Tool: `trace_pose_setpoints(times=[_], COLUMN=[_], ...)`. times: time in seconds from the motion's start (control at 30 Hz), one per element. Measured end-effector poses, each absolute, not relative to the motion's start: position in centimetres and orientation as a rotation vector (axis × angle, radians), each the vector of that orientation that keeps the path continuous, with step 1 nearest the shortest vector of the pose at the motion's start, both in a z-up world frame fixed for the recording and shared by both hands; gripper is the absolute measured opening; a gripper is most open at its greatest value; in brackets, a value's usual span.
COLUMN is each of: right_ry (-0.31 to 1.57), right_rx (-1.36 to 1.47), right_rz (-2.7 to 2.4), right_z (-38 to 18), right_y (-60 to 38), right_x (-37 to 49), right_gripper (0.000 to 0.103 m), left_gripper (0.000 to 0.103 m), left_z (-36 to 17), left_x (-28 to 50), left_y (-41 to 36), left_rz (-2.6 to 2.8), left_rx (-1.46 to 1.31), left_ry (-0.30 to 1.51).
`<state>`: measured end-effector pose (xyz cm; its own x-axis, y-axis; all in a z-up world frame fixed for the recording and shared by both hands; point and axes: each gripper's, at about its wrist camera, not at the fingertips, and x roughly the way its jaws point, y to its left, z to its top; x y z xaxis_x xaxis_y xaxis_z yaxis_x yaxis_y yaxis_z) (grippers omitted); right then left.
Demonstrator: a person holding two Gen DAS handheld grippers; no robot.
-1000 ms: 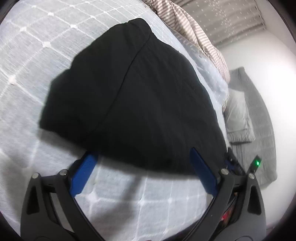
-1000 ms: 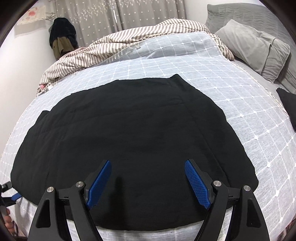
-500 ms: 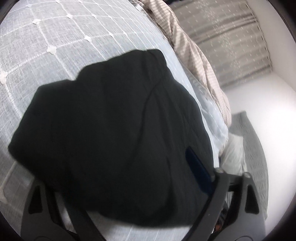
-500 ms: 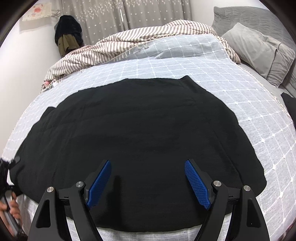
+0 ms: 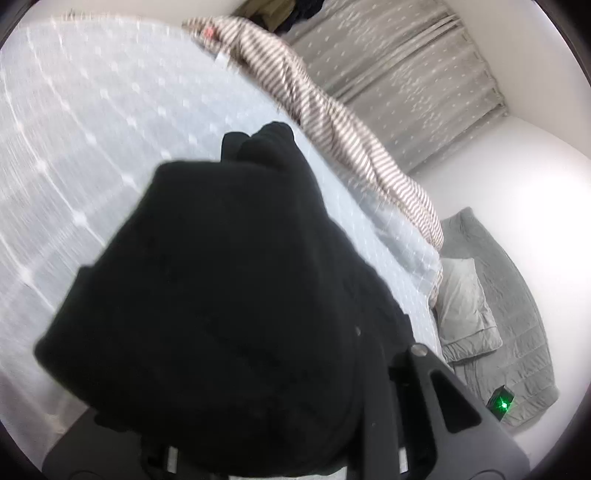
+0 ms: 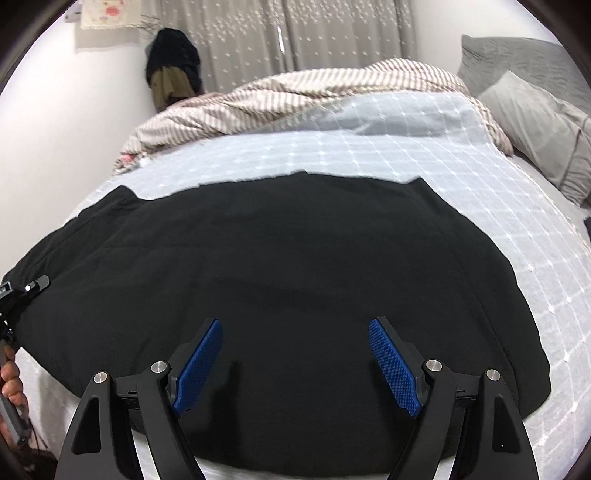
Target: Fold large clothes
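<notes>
A large black garment point(image 6: 295, 266) lies spread flat on the bed's pale checked cover point(image 6: 406, 155). My right gripper point(image 6: 295, 354) is open and empty, its blue pads point(image 6: 391, 365) hovering over the garment's near edge. In the left wrist view the garment's end point(image 5: 221, 314) is bunched up and lifted, draped over my left gripper so both its fingertips are hidden; only the right finger's black arm point(image 5: 436, 391) shows. The left tool point(image 6: 14, 295) appears at the garment's left end in the right wrist view.
A striped duvet point(image 6: 314, 96) is heaped at the far side of the bed. Grey pillows point(image 6: 535, 125) lie at the right. Grey curtains point(image 6: 295, 33) hang behind. Dark clothes point(image 6: 173, 74) hang on the far wall.
My left gripper has pushed into the garment's end and lifted it; the cloth now covers its fingers. The right gripper has barely moved.
</notes>
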<state>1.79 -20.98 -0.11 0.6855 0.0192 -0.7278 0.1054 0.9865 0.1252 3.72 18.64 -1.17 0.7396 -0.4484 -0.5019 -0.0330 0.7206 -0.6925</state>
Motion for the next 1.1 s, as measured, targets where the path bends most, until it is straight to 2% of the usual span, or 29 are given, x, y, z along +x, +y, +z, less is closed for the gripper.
trace_pose_setpoints(times=[0.33, 0.57, 0.7, 0.97, 1.1], right_ry=[0.841, 0.933, 0.975, 1.018, 0.973], right_rx=[0.140, -0.023, -0.019, 0.130, 0.169], right_rz=[0.167, 0.316, 0.351, 0.411, 0.297], right_z=[-0.2, -2.9, -5.0, -4.1, -2.5], right_y=[-13.9, -8.0, -6.7, -10.1, -14.1], right_x=[4.3, 5.4, 6.4, 7.4, 6.5], right_gripper=[0.083, 0.083, 0.085, 0.086, 0.086], left_gripper=[0.025, 0.025, 0.025, 0.026, 0.027], left_z=[-0.4, 2.3, 4.5, 6.7, 6.6], left_x=[2.4, 1.2, 0.8, 1.8, 2.6], left_y=[23.8, 19.9, 16.2, 9.4, 5.3], left_rz=[-0.133, -0.173, -0.252, -0.431, -0.515], left_rx=[-0.722, -0.534, -0.439, -0.339, -0.275], left_ry=[0.674, 0.590, 0.533, 0.504, 0.533])
